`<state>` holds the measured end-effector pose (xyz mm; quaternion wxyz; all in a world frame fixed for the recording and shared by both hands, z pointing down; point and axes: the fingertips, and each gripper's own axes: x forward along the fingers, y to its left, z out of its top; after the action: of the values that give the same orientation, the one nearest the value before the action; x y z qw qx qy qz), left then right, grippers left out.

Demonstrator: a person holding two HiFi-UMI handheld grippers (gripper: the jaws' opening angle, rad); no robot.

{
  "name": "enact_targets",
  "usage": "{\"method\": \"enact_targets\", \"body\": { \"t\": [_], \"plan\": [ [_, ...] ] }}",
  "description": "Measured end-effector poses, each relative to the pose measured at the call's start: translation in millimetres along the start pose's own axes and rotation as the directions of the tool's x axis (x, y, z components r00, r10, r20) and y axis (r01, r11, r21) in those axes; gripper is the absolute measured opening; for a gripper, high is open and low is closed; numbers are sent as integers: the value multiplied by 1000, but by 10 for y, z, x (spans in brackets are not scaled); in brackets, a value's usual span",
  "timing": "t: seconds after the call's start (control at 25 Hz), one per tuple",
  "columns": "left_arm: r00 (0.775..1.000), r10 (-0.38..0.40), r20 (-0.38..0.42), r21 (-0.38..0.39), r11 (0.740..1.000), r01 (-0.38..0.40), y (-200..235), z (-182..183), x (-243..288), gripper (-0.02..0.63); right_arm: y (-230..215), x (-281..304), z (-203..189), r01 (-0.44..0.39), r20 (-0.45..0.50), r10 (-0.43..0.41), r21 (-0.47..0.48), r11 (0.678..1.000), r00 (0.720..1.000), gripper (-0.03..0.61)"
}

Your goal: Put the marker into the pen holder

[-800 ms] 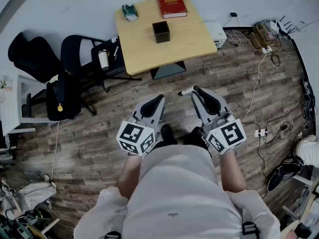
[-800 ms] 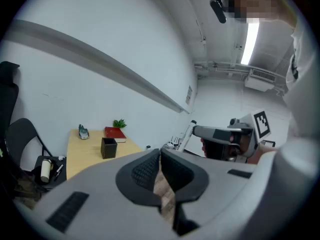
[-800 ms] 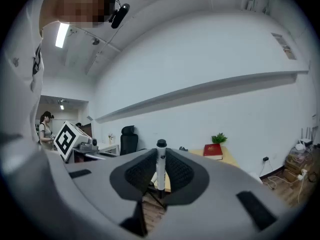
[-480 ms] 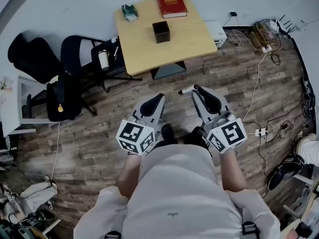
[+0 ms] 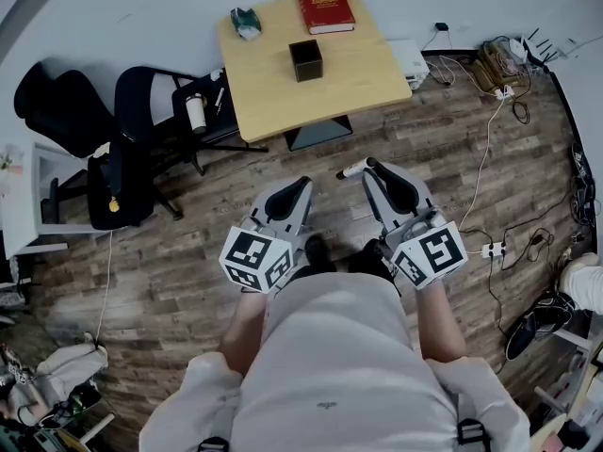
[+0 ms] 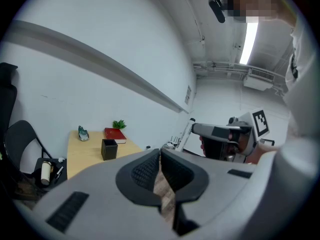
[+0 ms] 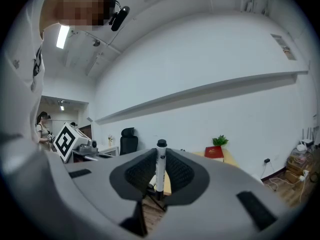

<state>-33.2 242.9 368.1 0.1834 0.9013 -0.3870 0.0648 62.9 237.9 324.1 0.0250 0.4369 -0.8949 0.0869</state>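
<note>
- Marker [image 5: 353, 169] — clamped between right gripper [image 5: 369, 168] jaws, sticking out left.
- Left gripper [image 5: 301, 185] — jaws closed together.
- Pen holder [image 5: 304, 60] on far table [image 5: 273, 102], well apart.

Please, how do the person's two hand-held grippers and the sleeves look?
Both the left hand-held gripper and the right hand-held gripper have grey curved shells, black ribbed pads and a white cube with black square markers. The sleeves are white.

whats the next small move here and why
Probably carry the right hand-held gripper forward toward the light wooden table: its jaws are shut on the white marker with a black tip, and the black square pen holder stands well ahead, on that table.
</note>
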Motion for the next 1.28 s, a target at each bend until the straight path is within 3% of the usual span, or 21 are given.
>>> {"method": "enact_targets", "body": {
  "t": [0.8,1.28],
  "plan": [
    [999,-41,-26,-7,999,41,119,-18,98,14,-86,145,-15,25,-3,-25,13,1000,1000,55],
    [1000,7,-16,-12,1000,-7,484,236,477,14,-439,626,102,-34,5,34,25,999,999,55]
  ]
}}
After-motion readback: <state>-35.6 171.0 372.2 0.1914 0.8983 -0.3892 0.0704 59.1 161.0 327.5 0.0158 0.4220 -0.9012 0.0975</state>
